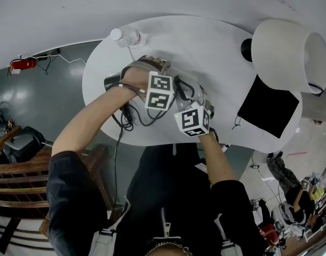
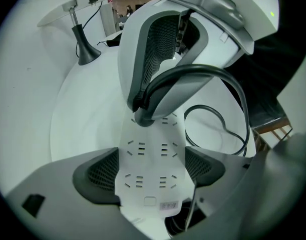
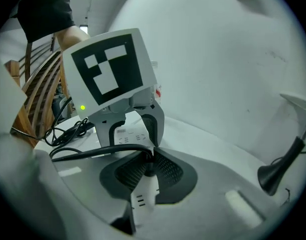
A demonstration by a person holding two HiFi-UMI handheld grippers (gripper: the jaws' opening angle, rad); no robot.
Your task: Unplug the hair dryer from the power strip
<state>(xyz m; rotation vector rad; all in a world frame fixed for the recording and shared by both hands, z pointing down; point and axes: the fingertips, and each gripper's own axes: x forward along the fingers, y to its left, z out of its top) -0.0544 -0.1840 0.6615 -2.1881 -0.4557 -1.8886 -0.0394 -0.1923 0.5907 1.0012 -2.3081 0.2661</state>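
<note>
Two grippers were held over the white table (image 1: 221, 52) near the middle of the head view. The left gripper (image 2: 151, 159) was clamped across the white power strip (image 2: 150, 186), with its pads pressed to both long sides. The right gripper (image 3: 150, 156) was closed narrowly on the black plug (image 2: 142, 118). That plug was seated at the strip's upper end, and its black cable (image 2: 228, 84) was looped to the right.
</note>
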